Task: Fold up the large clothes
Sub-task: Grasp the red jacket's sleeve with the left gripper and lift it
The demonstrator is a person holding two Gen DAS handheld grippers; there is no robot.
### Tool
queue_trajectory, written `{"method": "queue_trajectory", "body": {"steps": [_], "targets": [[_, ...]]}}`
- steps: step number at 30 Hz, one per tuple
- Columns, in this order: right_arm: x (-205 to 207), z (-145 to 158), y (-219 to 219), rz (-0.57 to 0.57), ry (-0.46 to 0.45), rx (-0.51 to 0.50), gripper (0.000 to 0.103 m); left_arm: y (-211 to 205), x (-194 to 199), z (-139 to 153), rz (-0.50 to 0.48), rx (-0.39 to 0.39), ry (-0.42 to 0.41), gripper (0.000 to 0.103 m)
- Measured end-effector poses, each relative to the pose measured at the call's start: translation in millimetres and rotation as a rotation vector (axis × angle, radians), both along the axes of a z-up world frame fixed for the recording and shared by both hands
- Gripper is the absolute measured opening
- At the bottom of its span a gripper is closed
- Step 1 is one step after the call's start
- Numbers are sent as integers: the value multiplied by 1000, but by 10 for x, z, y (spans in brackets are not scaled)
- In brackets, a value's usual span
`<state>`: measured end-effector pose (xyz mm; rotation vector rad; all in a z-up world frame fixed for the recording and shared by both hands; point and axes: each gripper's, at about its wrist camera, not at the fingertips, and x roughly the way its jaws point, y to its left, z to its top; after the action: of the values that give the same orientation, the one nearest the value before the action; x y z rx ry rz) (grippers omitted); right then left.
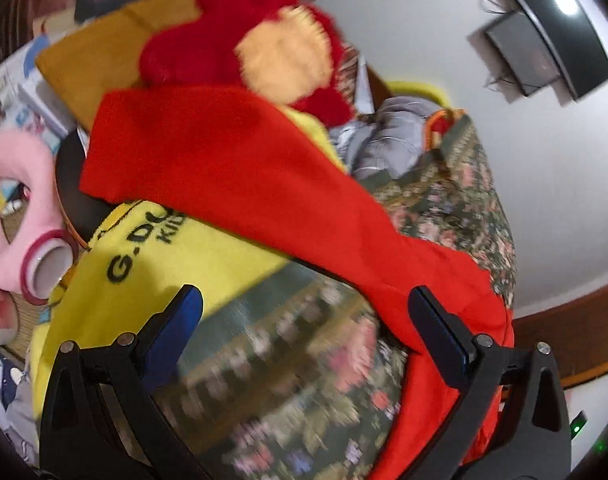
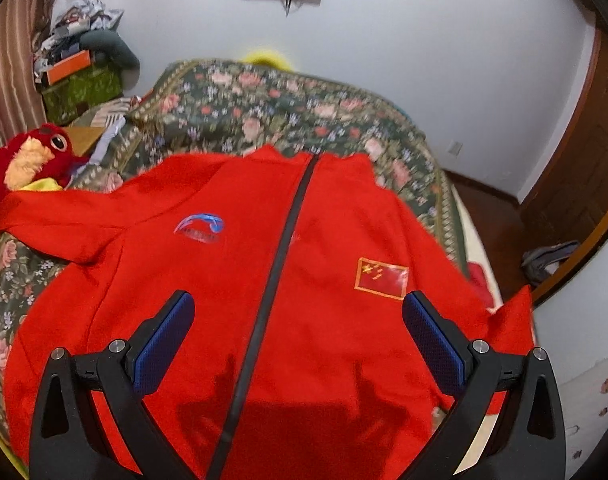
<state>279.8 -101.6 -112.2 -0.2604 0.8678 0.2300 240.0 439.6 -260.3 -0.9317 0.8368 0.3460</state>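
A large red zip jacket (image 2: 232, 280) lies front up on a bed with a floral cover (image 2: 288, 112). It has a black zipper, a blue logo and a flag patch. My right gripper (image 2: 298, 312) is open above the jacket's lower front, holding nothing. In the left wrist view one red sleeve (image 1: 232, 168) stretches out across the cover and a yellow cloth (image 1: 152, 264). My left gripper (image 1: 304, 312) is open over the floral cover (image 1: 296, 380), next to that sleeve, holding nothing.
A red plush toy (image 1: 240, 40) (image 2: 28, 156) lies by the sleeve's end. A pink plush (image 1: 20, 216), grey clothes (image 1: 388, 140) and stacked boxes (image 2: 80, 88) crowd the bed's left side. White wall and a wooden door (image 2: 584, 184) are on the right.
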Motion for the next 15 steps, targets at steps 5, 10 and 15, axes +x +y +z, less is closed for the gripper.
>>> {"method": "queue_trajectory", "body": {"steps": [5,10,15], "targets": [[102,-133,37,2,45,16,103,267,118,-300,51,-141,-41,103],[164,-231,41,2,70,-3,103,495,224,-397,173,-143,-66,83],[152,-224,-19,-10,76,-24,103,633,388,-427,267,-5,46,44]]}}
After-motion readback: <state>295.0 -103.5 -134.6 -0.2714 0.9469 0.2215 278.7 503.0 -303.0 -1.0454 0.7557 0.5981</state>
